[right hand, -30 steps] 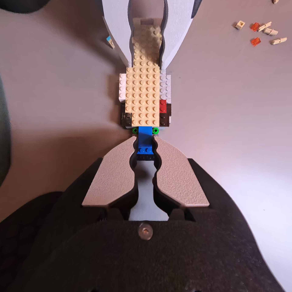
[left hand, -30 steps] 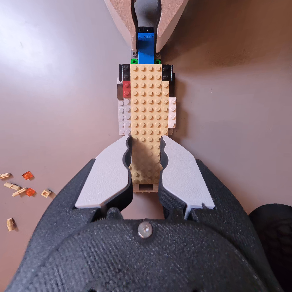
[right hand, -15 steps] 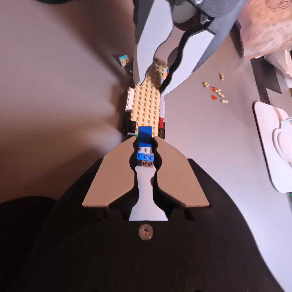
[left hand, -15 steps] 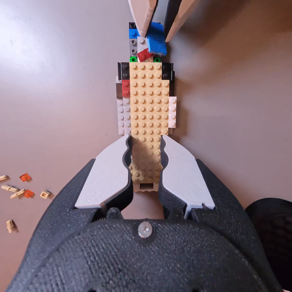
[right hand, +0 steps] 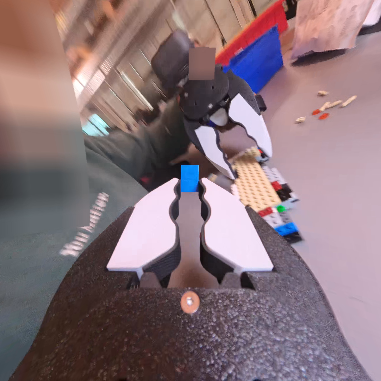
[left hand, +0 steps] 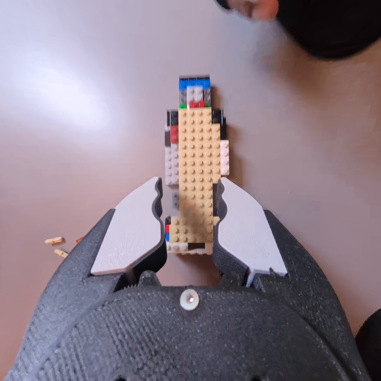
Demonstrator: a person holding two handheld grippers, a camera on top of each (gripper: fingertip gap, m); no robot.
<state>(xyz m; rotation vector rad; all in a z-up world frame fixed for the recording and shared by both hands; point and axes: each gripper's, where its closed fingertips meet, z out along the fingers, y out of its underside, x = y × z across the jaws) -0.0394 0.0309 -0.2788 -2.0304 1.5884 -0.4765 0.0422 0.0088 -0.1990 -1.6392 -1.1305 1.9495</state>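
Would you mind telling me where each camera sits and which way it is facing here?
Left wrist view: on the left gripper, looking down its open fingers at the brick model on the table.
Right wrist view: on the right gripper, raised, pinching a blue tile, facing a person's sleeve.
Shared: the model and left gripper.

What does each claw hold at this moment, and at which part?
The right claw grips a blue tile by the two sides of its near end. The left claw is open around the brick model, holding nothing.
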